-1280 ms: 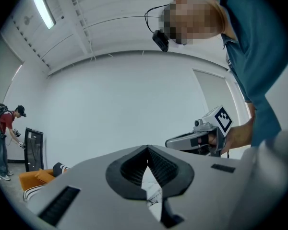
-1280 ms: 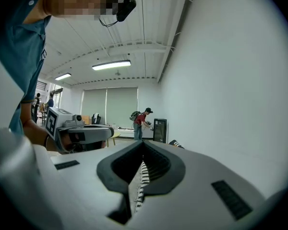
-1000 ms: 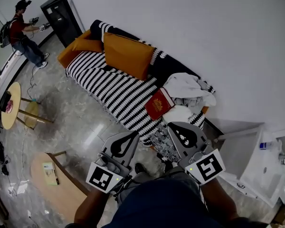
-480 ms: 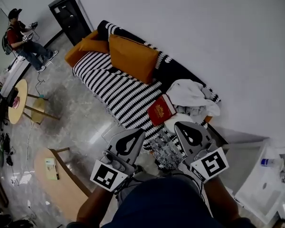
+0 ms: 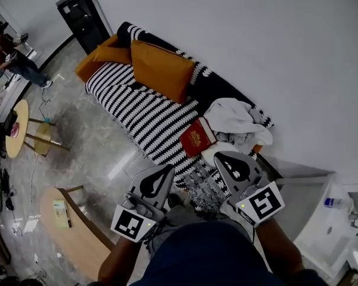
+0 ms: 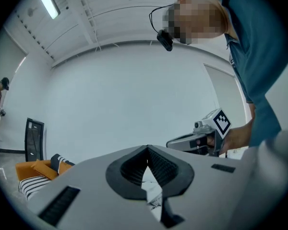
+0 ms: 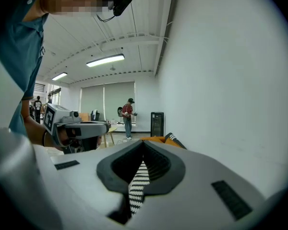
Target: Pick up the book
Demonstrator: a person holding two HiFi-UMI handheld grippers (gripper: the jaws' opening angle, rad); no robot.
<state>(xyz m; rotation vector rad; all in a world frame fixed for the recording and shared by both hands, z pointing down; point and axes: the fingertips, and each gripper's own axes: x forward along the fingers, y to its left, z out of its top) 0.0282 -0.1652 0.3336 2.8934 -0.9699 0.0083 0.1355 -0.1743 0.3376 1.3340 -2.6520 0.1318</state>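
— Book [image 5: 197, 137], where is it?
— Red, at the sofa [image 5: 137, 100] seat's front edge, beside the white laundry [image 5: 235, 115]. Left gripper [image 5: 166, 168] and right gripper [image 5: 219, 156] hover short of it, jaws closed together, empty.

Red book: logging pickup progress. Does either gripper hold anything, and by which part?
Nothing is held: left gripper and right gripper are shut, empty; the red book lies on the sofa.
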